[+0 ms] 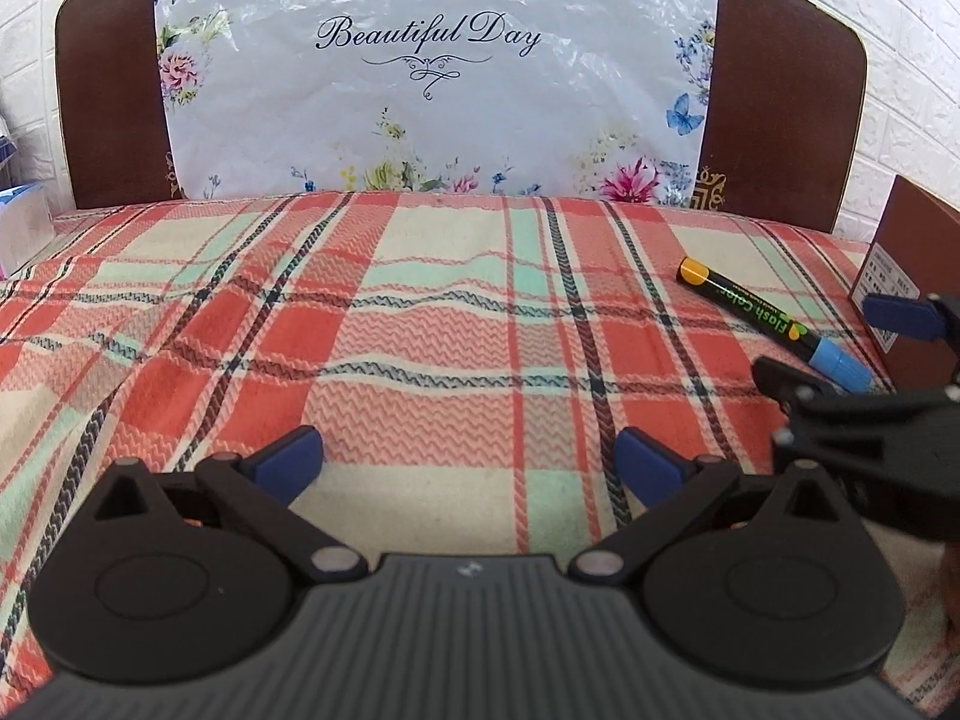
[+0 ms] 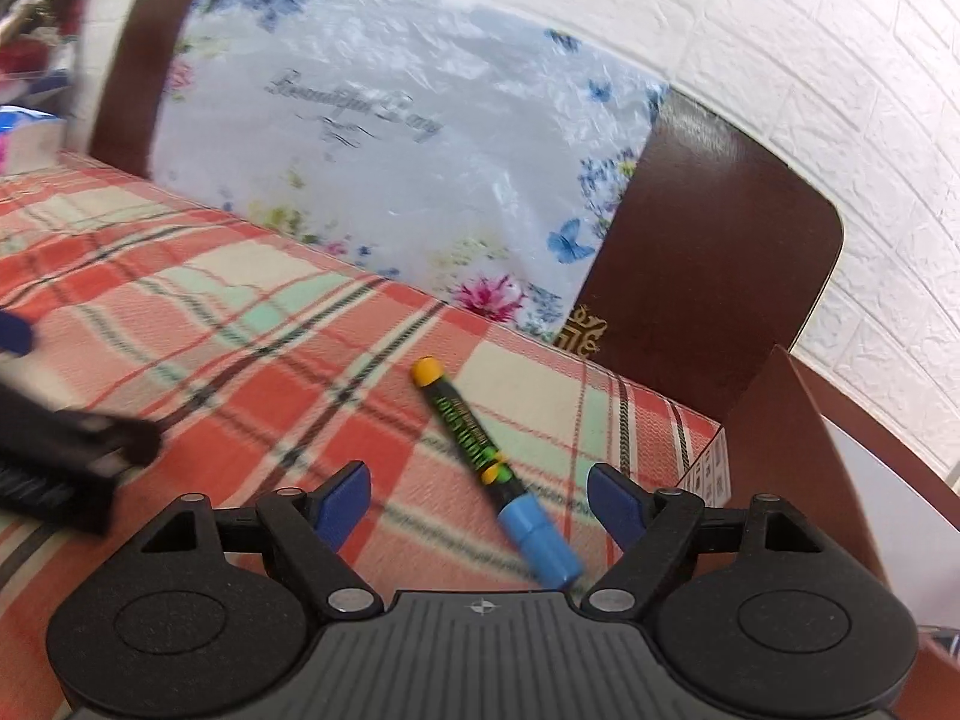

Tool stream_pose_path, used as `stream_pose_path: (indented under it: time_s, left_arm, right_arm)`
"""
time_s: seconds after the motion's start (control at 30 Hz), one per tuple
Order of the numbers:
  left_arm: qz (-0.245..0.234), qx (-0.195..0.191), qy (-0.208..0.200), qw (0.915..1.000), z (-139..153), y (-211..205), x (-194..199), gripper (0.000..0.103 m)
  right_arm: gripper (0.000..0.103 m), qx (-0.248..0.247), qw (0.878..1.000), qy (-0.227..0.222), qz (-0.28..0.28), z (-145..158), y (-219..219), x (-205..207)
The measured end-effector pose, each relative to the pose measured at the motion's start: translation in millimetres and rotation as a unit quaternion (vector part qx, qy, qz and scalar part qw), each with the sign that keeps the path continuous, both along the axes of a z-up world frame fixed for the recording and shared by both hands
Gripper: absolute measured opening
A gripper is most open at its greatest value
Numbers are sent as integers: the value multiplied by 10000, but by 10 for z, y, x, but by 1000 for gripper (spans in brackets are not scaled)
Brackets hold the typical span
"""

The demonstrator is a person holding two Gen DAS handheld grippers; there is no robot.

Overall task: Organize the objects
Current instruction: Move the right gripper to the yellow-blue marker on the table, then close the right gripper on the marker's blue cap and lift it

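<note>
Lying on the plaid cloth [image 1: 420, 324] that covers the bed, the marker pen [image 1: 774, 319] sits at the right side of the scene, well apart from your left tongs [image 1: 471, 456]. Its barrel is black with green lettering; the orange end [image 1: 693, 269] points far-left and the blue cap [image 1: 840, 363] points near-right.

Your left tongs stand wide, blue pads apart, with only bare cloth between them. Nothing is held.

Your right tongs [image 2: 479, 495] also stand wide. In the right wrist view the pen [image 2: 480, 456] lies on the cloth between the two blue pads, its blue cap [image 2: 540, 537] nearest the camera and the orange end [image 2: 426, 371] farther away. The pads are apart from the barrel on both sides; no contact is visible. This view is blurred, so fine detail is uncertain.

In the left wrist view your right tongs [image 1: 834, 348] enter from the right edge, with the pen's cap end just beside them.

A brown box [image 2: 774, 420] stands just right of the pen, near the right edge of the bed. At the far side a brown headboard [image 1: 108, 102] carries a flowered plastic sheet [image 1: 432, 90] printed "Beautiful Day". A white brick-pattern wall [image 2: 810, 60] is behind.
</note>
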State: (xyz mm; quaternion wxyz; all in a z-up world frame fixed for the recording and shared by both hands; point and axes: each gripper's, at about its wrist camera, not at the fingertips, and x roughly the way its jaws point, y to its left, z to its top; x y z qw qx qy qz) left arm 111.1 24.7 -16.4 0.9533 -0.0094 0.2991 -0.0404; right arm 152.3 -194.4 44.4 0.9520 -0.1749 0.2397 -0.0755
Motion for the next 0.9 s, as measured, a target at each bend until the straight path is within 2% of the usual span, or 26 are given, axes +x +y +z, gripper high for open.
stream_pose_path:
  time_s: [0.07, 0.17, 0.3, 0.33, 0.4, 0.43, 0.5, 0.57, 0.67, 0.9]
  left_arm:
    - [-1, -7, -3, 10000, -2, 2, 1, 103]
    - [-1, -2, -2, 10000, -3, 3, 1, 103]
    - [-1, 1, -1, 10000, -4, 4, 1, 103]
    - [0, 1, -1, 10000, -3, 5, 1, 103]
    - [1, 7, 0, 10000, -4, 5, 0, 103]
    - [2, 11, 0, 10000, -4, 4, 0, 103]
    - [3, 4, -1, 10000, -4, 3, -3, 103]
    - [4, 5, -1, 10000, -3, 0, -4, 103]
    - [2, 25, 4, 10000, -4, 0, -3, 103]
    - [2, 137, 28, 9999, -6, -31, 0, 103]
  right_arm:
    - [77, 43, 9999, 108, -104, -8, -41, 128]
    - [85, 375, 9986, 281, -230, -13, -161, 297]
    - [78, 1101, 9922, 492, -306, -9, -330, 376]
    - [64, 1305, 9896, 529, -289, -12, -359, 355]
    - [48, 1569, 9859, 563, -133, -7, -353, 280]
    - [34, 1486, 9873, 557, -35, -13, -290, 231]
    - [19, 1279, 9900, 557, 229, -42, -150, 108]
    - [19, 996, 9930, 516, 365, -72, -1, -58]
    - [19, 905, 9930, 510, 557, -71, 72, -323]
    - [19, 1386, 9872, 550, 571, -68, -77, -1012]
